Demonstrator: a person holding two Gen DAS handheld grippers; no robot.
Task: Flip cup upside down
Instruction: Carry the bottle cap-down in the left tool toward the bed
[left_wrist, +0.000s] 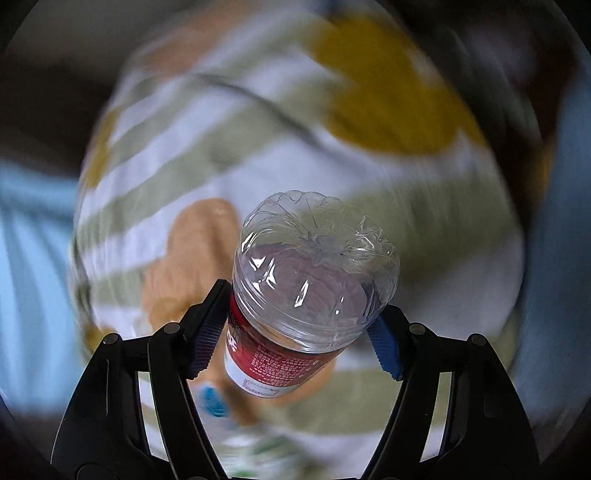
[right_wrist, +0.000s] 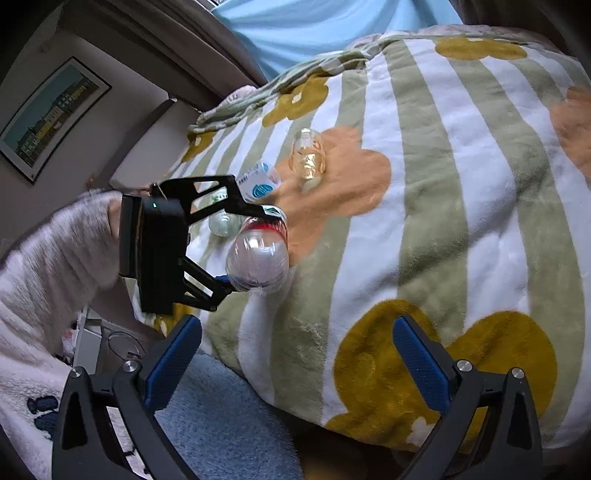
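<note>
Left gripper (left_wrist: 299, 332) is clamped on a clear plastic bottle (left_wrist: 314, 280), jaws pressing its sides at the upper edge of the red label (left_wrist: 280, 365). In the left wrist view the bottle sits centre to lower centre of frame, its moulded base pointing toward the lens and up, its neck end hidden below. Background there is motion-blurred; only the striped blanket (left_wrist: 229, 147) with mustard and orange patches reads.

The right wrist view shows the same grasp from outside: left gripper (right_wrist: 255, 251) at left centre of frame, bottle (right_wrist: 258, 262) held off the blanket (right_wrist: 443, 184), base toward the camera, red label band (right_wrist: 269, 225) at the far end. A hand in a fuzzy white sleeve (right_wrist: 48, 266) holds that gripper from the left edge.

Right gripper (right_wrist: 297, 360) is at the bottom of frame, jaws wide apart, blue pads (right_wrist: 421, 363) bare, nothing between them. It hangs over the near edge of the blanket and a blue carpet (right_wrist: 221, 417).

Other things on the blanket, upper centre of frame: a clear glass jar (right_wrist: 308, 155) lying on its side on an orange patch, a bottle with a blue-and-white label (right_wrist: 260, 181) just left of it, and another clear bottle (right_wrist: 223, 223) partly hidden behind the left gripper's finger. Framed picture (right_wrist: 51, 114) on the wall at upper left.
</note>
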